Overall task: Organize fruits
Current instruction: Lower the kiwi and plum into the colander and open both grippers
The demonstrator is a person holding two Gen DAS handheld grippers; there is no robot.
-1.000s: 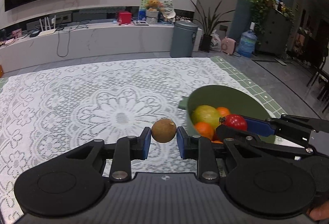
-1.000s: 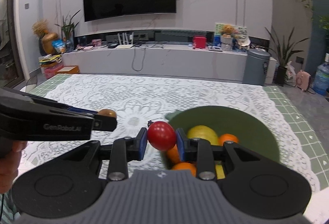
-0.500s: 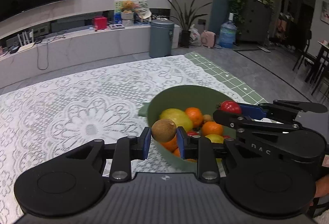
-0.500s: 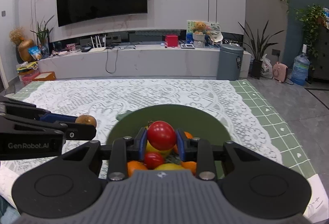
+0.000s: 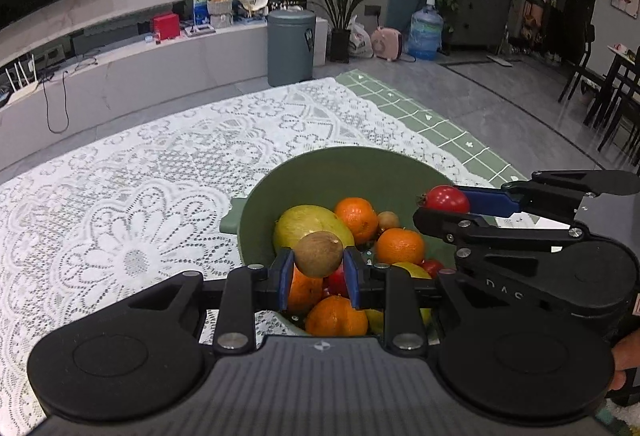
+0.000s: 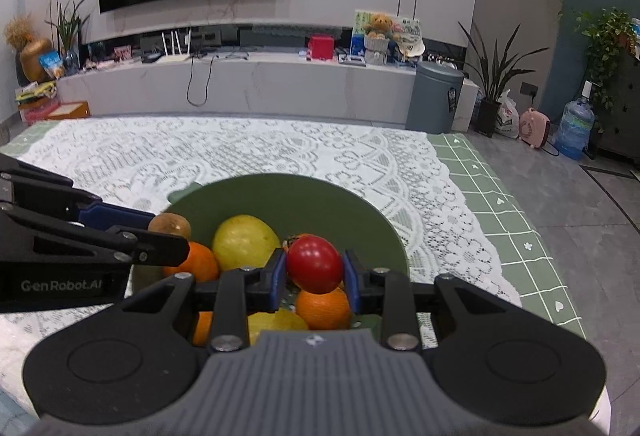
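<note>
Left wrist view, lower centre: left gripper clamps a kiwi over the bowl (already heaped), right gripper pinches a tomato alongside; releasing both seems next.

black hand-held gripper with blue pads, silver screws.

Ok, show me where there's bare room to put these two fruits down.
The far half of the green bowl is bare, behind the yellow mango. The lace tablecloth left of the bowl is open too. The near half is crowded with oranges, right under the kiwi and red tomato.
</note>
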